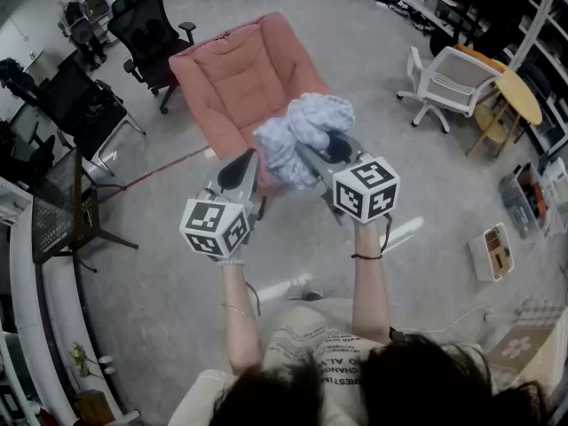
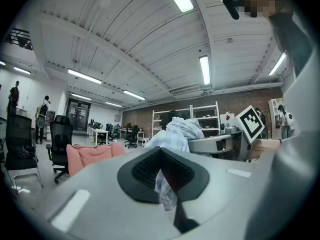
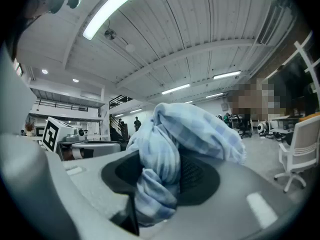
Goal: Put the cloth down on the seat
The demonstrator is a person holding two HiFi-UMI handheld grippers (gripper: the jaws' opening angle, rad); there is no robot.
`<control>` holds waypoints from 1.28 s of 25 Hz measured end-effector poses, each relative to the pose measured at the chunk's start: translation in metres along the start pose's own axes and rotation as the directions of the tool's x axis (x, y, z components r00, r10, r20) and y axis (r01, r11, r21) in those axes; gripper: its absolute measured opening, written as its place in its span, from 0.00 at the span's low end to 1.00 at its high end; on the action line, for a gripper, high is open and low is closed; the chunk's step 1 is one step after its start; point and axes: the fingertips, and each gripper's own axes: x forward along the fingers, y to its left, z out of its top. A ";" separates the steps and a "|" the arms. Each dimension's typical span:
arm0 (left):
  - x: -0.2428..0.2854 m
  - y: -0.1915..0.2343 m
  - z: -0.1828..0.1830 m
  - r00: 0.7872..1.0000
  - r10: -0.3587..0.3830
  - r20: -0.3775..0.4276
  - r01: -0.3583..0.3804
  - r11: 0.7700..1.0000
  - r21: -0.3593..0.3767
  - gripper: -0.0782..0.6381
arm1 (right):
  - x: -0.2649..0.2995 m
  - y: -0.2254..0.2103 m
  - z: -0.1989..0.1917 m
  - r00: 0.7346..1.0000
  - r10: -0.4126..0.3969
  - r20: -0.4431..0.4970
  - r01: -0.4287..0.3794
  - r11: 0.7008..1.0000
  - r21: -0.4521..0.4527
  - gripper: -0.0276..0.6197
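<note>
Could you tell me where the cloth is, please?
Head view, centre: the cloth is bunched between the left gripper and right gripper, near the front of the pink armchair.

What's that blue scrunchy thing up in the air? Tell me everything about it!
It is a cloth, light blue with white checks, and it looks like soft woven fabric. It is scrunched into a crumpled lump, not spread out. It is held up in the air near the pink chair, not yet on its seat. The right gripper has a thick wad of it between its jaws. The left gripper pinches just a small corner.
</note>
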 end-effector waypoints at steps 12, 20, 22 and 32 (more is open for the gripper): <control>0.018 0.001 -0.007 1.000 0.010 -0.009 -0.010 1.000 -0.010 0.11 | 0.004 -0.019 -0.004 1.000 0.005 -0.012 -0.005 1.000 0.005 0.33; 0.034 -0.014 -0.019 0.999 0.041 -0.012 -0.042 0.999 -0.025 0.11 | -0.007 -0.050 -0.014 1.000 -0.010 -0.025 0.011 0.999 0.039 0.33; 0.038 -0.011 -0.024 0.998 0.054 -0.019 -0.055 0.998 -0.040 0.11 | -0.005 -0.056 -0.016 0.999 -0.013 -0.039 0.014 0.999 0.036 0.33; 0.056 0.009 -0.032 0.992 0.114 -0.047 -0.116 0.992 -0.045 0.11 | 0.020 -0.077 -0.025 0.998 0.012 -0.064 -0.008 0.998 0.060 0.33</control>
